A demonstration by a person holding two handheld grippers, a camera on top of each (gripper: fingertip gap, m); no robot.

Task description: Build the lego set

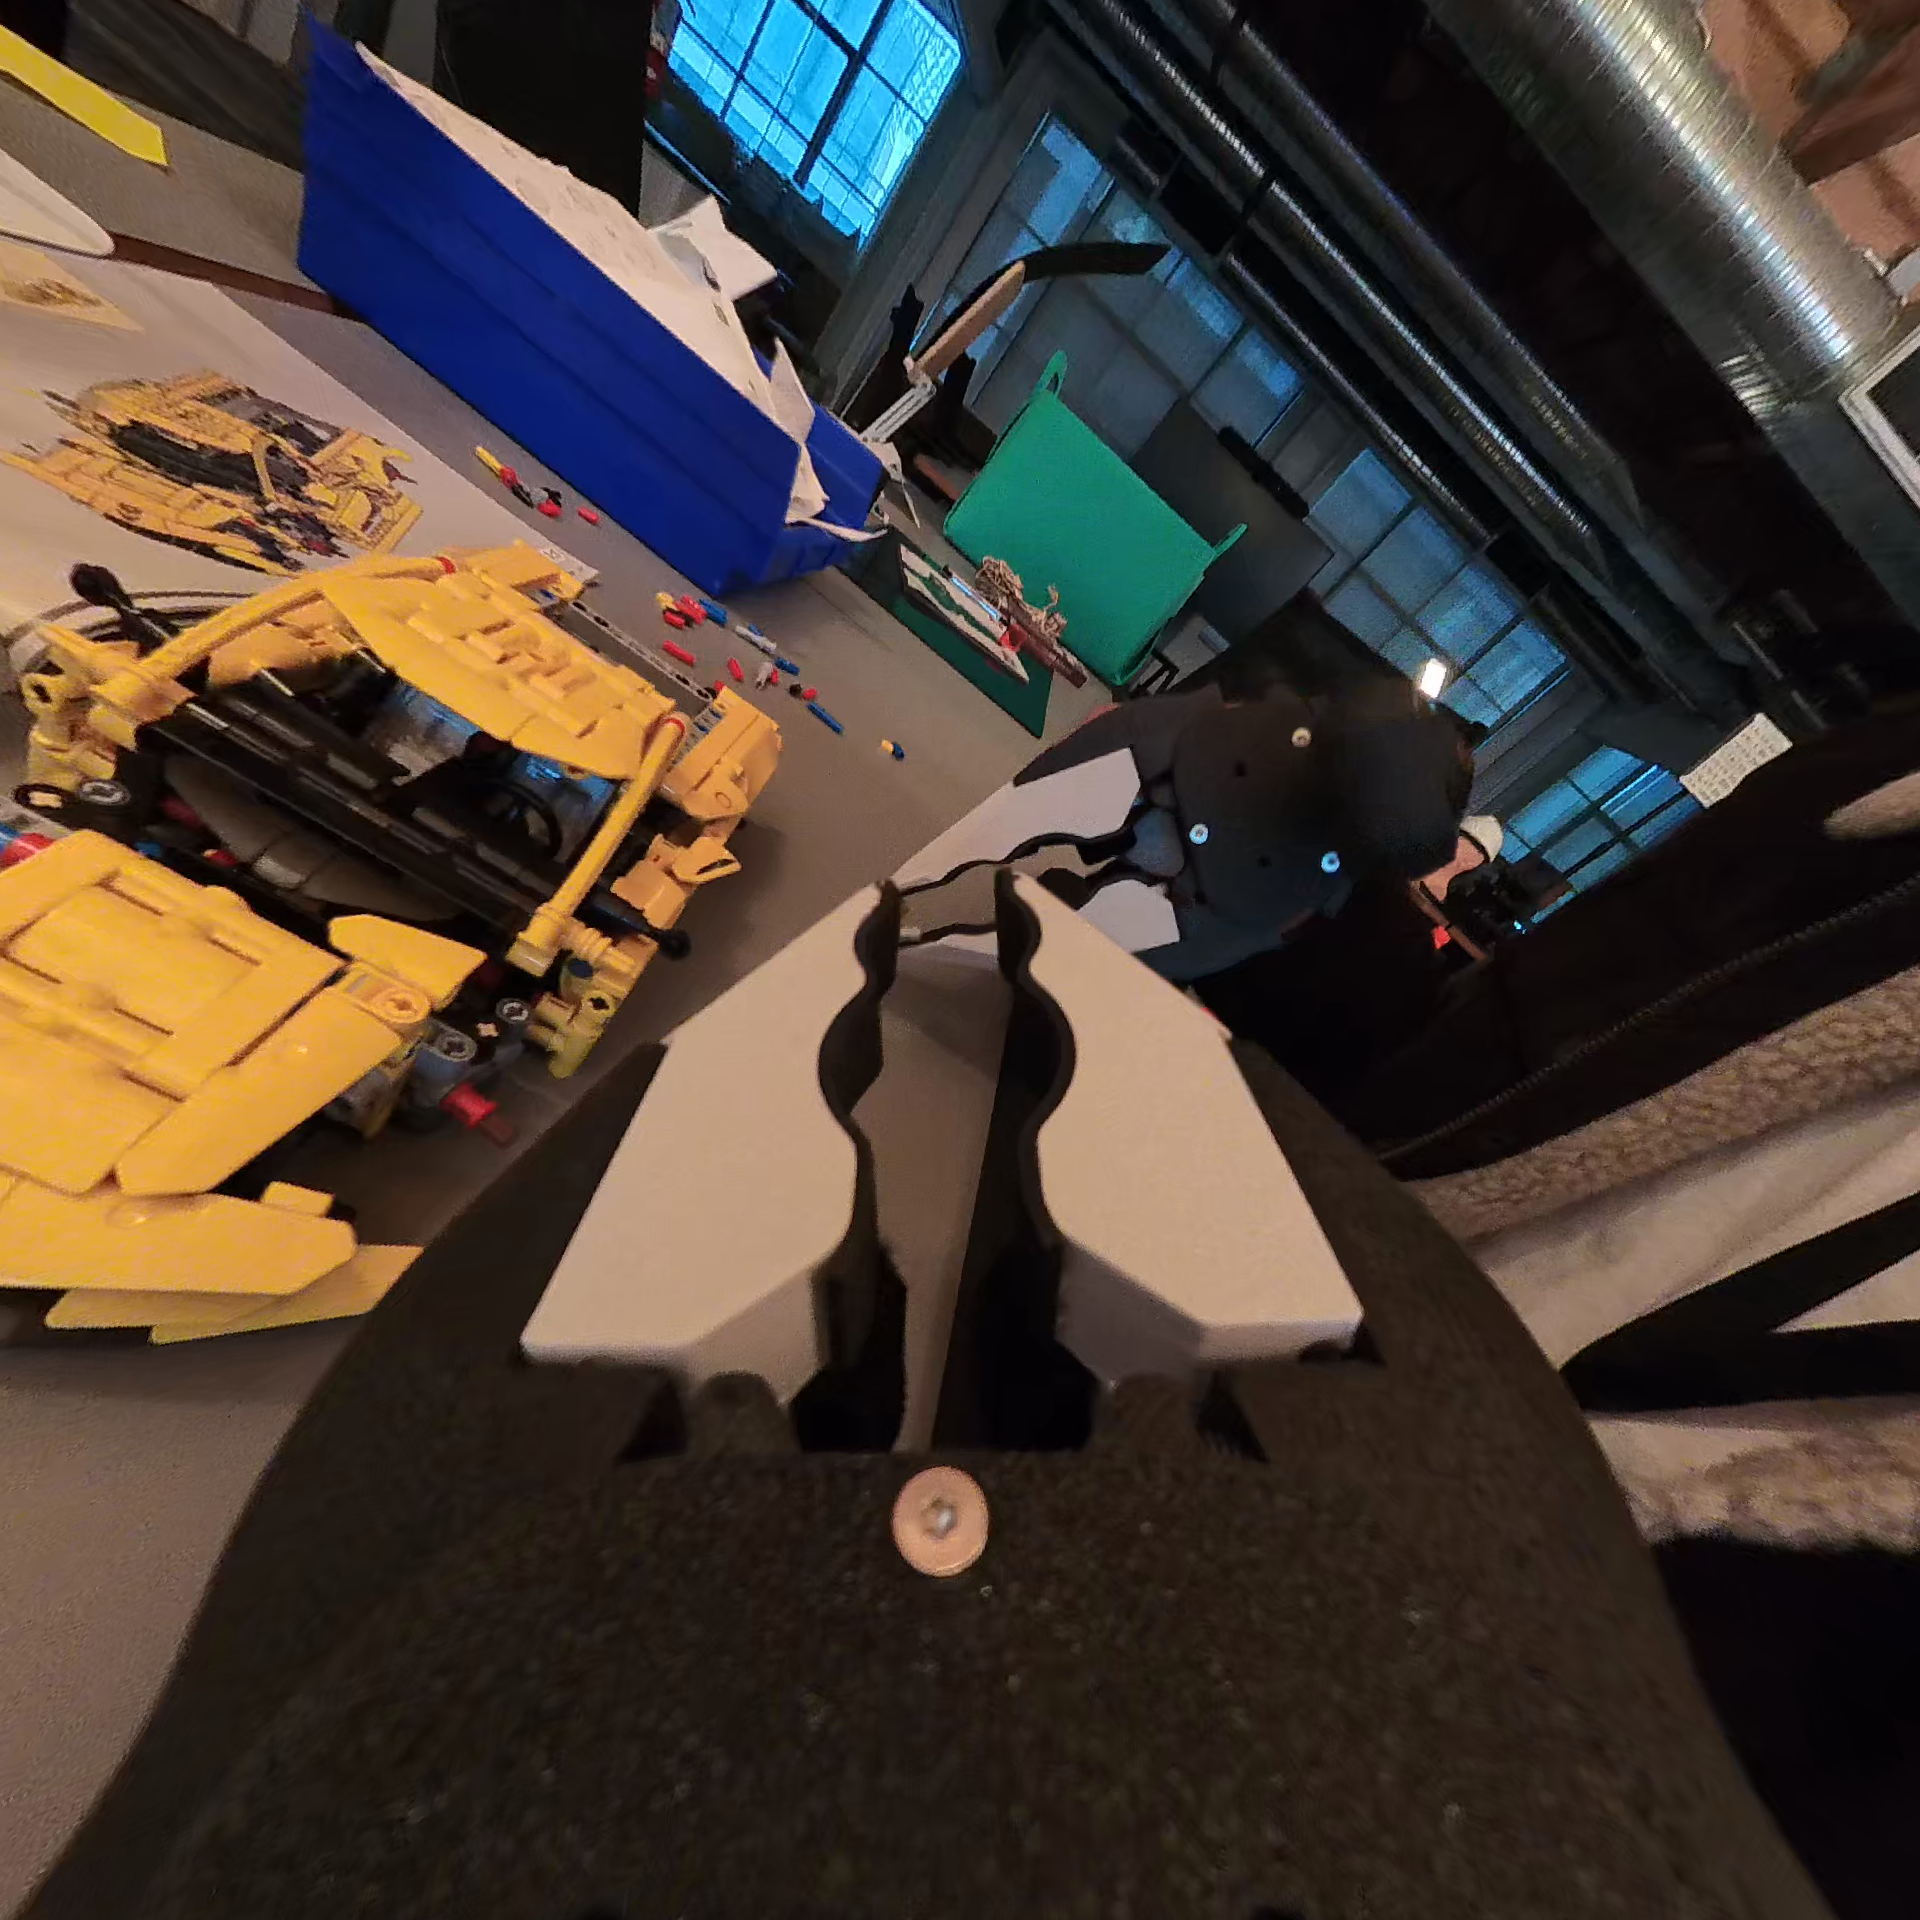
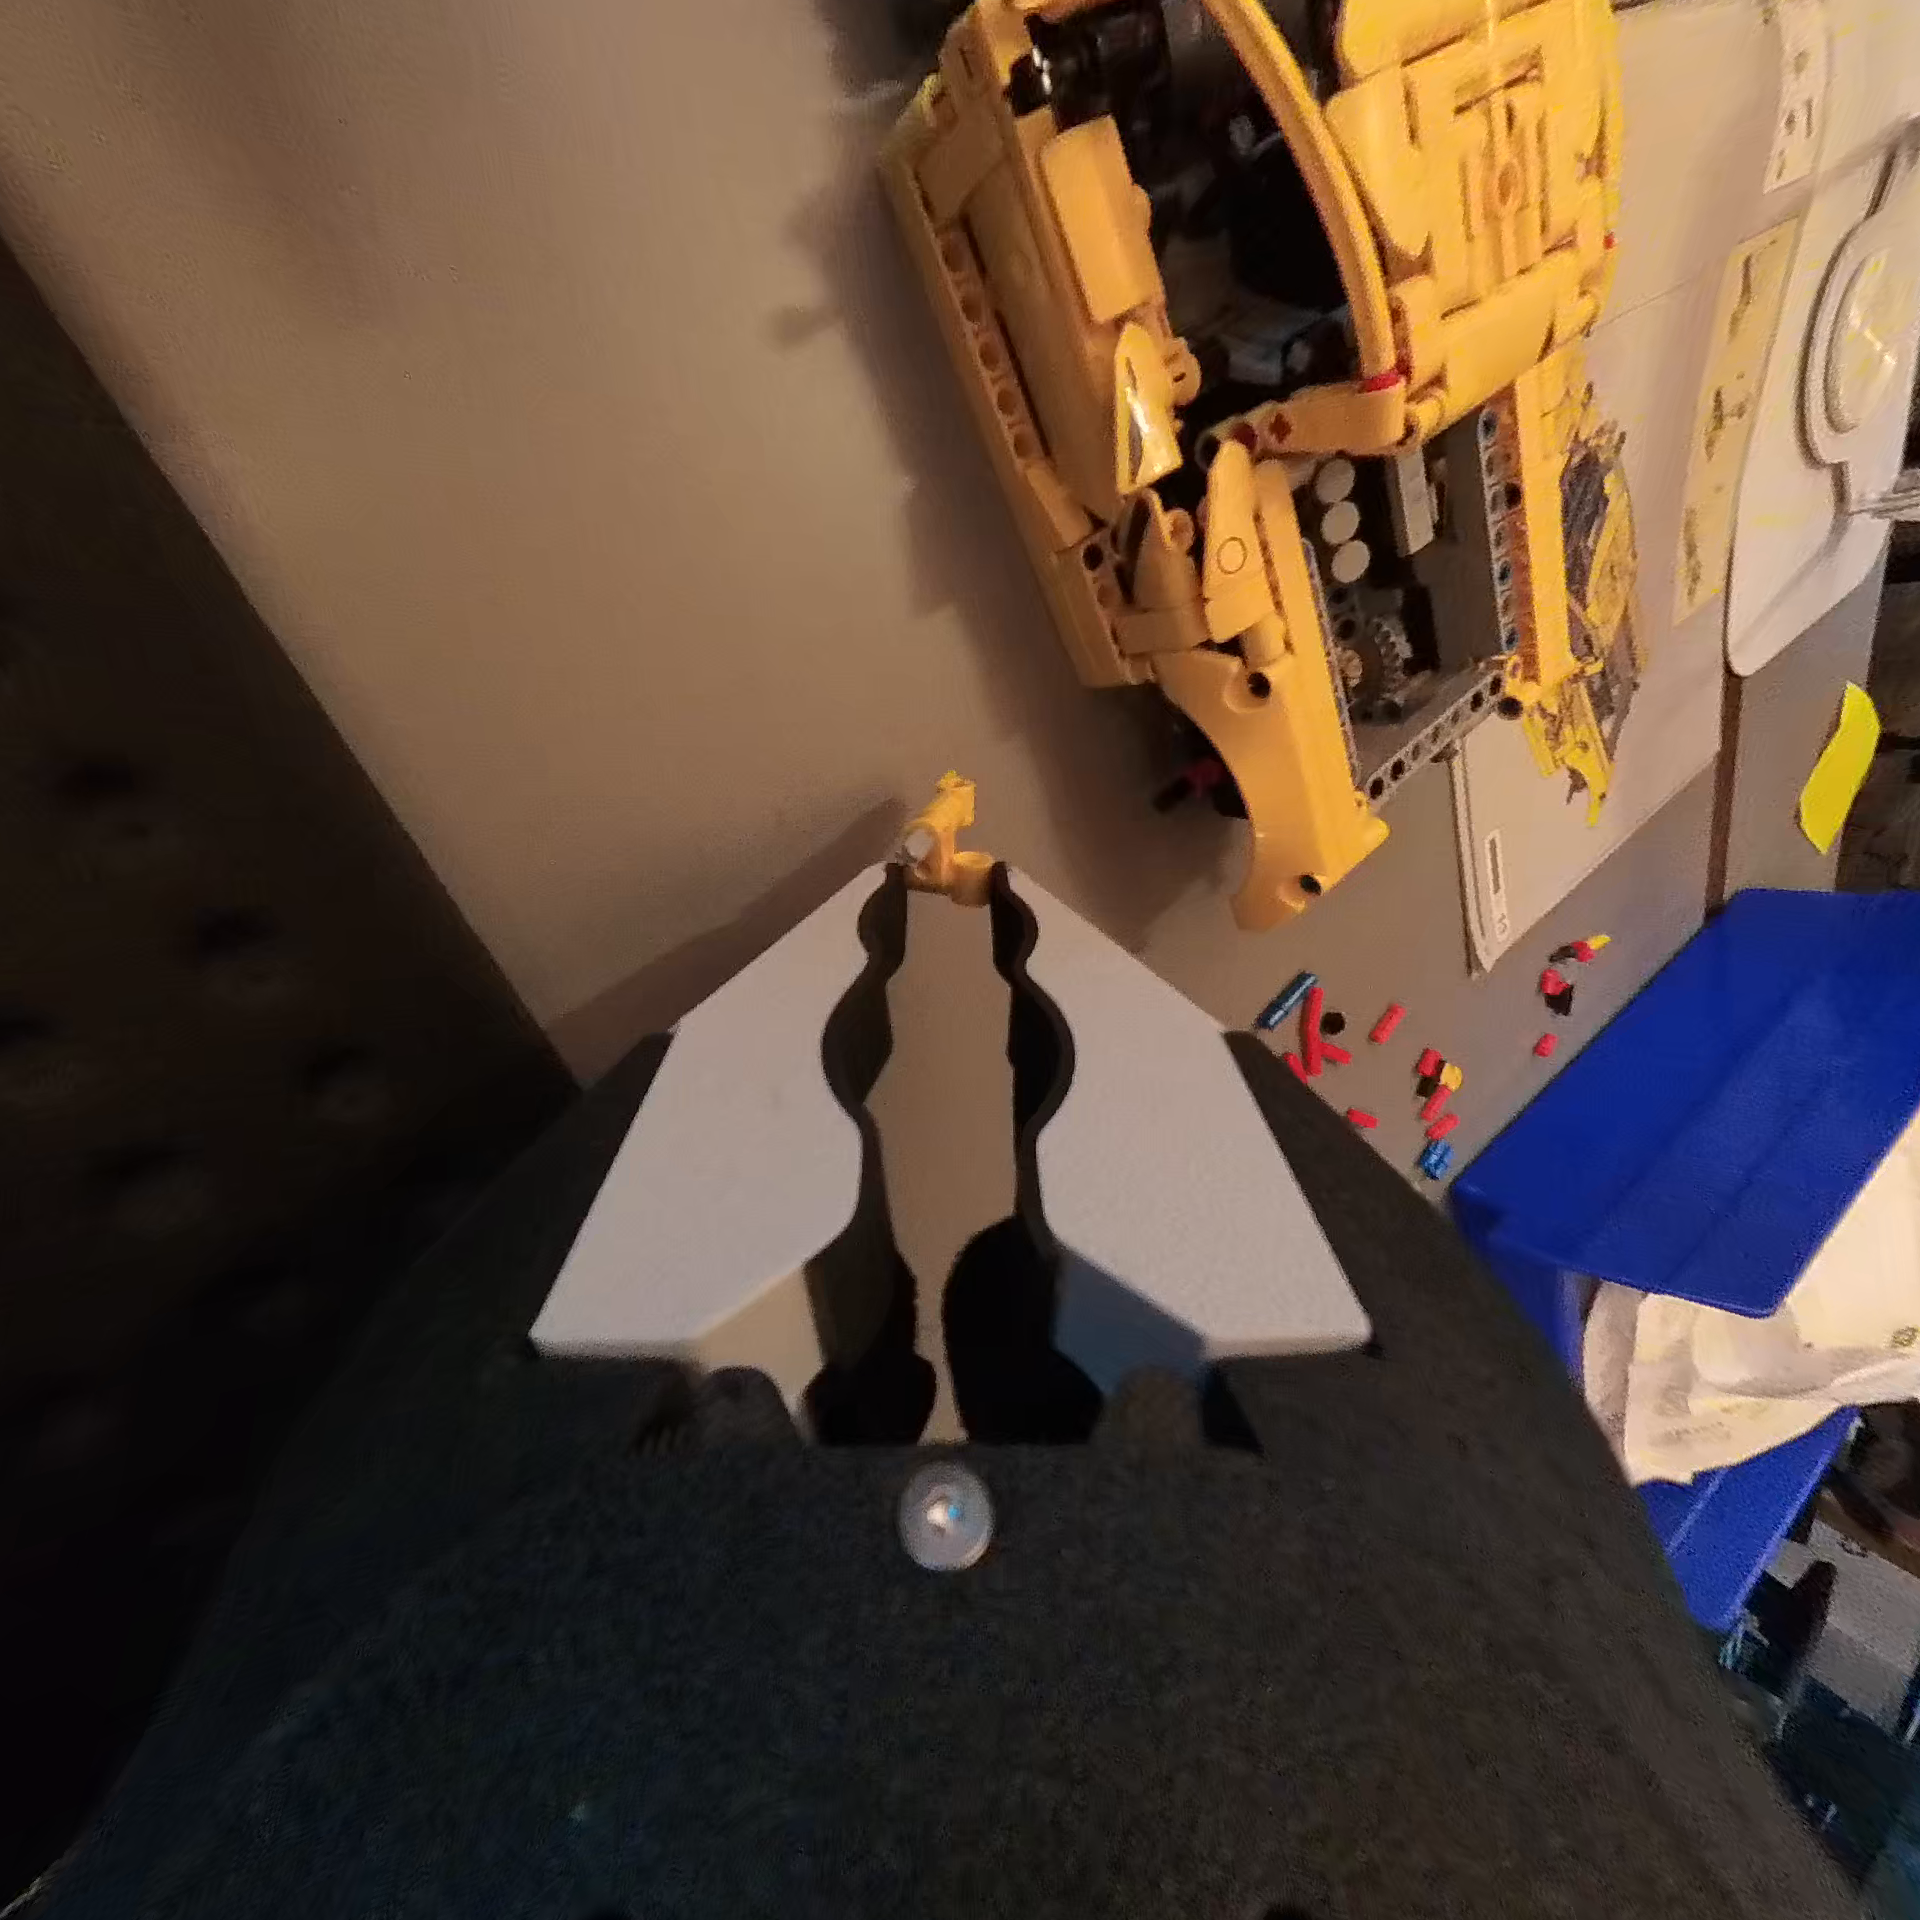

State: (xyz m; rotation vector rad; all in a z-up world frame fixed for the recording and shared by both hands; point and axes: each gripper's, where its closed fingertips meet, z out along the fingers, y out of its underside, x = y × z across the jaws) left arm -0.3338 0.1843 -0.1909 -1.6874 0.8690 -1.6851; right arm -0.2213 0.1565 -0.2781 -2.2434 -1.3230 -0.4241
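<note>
Here, a grey table in a dim, industrial room, with the yellow lego car as landmark. Behind the car, flat on the table: a printed manual picturing a yellow model. Beyond the car, scattered loose on the grey: small red, blue and yellow pins. Past the pins, at the far table edge: a blue bin with crumpled white paper on top. Farther off than the bin: a green bag, blue-lit gridded windows, and overhead a ribbed silver duct. Right of the car, over the table's near edge: the left gripper, jaws slightly apart, nothing between them. Just past it, farther from the car: the right gripper, white-fingered with a dark body. In the right wrist view, the same car seen from above, resting partly on the manual, pins and bin to its lower right. Left of the car's tail, held off the bare tabletop: the right gripper, tips pinched on a small yellow piece with a grey pin in it. Apart from the car, not touching it. Left of that, beyond the table edge: dark floor.
</note>
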